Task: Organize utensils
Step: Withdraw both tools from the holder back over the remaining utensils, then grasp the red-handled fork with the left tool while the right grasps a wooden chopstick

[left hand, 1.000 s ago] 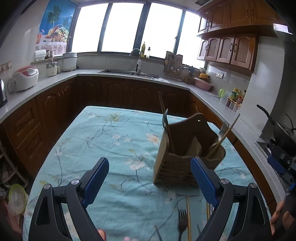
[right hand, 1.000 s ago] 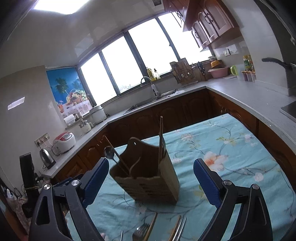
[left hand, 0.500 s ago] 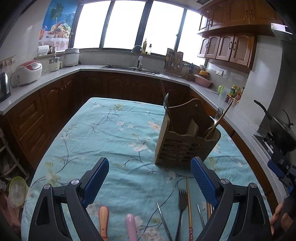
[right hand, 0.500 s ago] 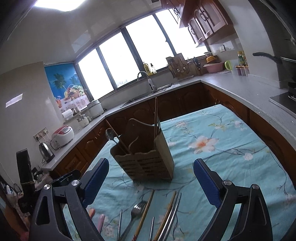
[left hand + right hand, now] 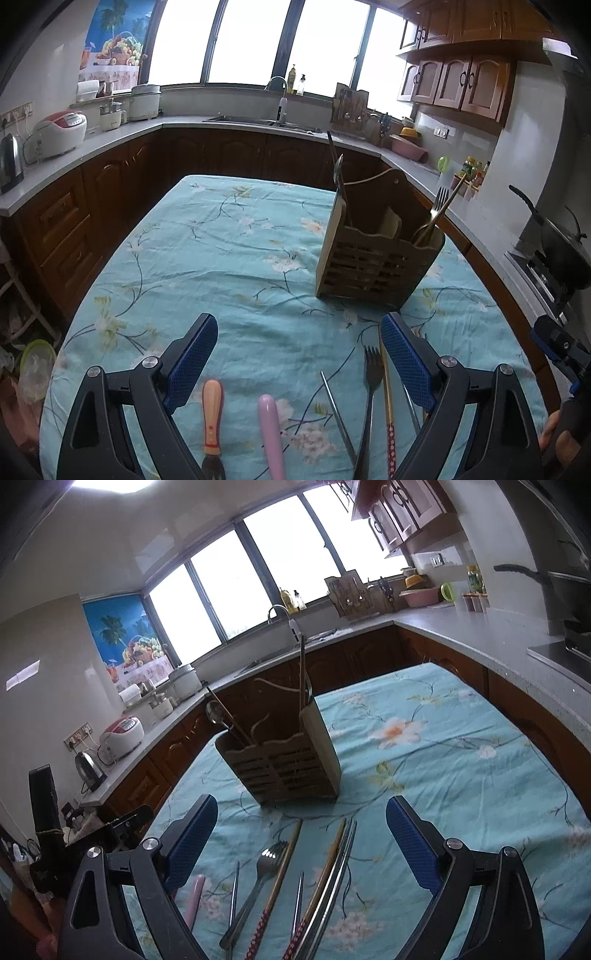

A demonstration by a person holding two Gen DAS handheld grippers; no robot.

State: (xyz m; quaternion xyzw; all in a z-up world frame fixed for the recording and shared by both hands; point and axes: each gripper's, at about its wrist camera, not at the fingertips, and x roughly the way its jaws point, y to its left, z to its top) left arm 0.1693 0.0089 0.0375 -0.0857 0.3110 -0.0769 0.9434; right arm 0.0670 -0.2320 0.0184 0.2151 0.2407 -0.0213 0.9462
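A wooden utensil caddy (image 5: 376, 254) stands on the floral teal tablecloth (image 5: 221, 258), holding a fork, spoon and chopsticks; it also shows in the right wrist view (image 5: 284, 764). Loose utensils lie in front of it: an orange-handled fork (image 5: 212, 421), a pink handle (image 5: 271, 432), a metal fork (image 5: 371, 384), a wooden chopstick (image 5: 387, 391). In the right wrist view a metal fork (image 5: 258, 878) and several chopsticks (image 5: 325, 871) lie between the fingers. My left gripper (image 5: 297, 354) is open and empty above them. My right gripper (image 5: 301, 838) is open and empty.
Dark wood cabinets and a grey counter (image 5: 110, 136) wrap around the table, with a rice cooker (image 5: 59, 133), kettle (image 5: 11, 162) and sink (image 5: 258, 120). A black pan (image 5: 554, 243) sits on the stove at the right.
Both grippers have pulled back from the caddy and tilted down, so the loose utensils on the cloth have come into view. Both stay open.
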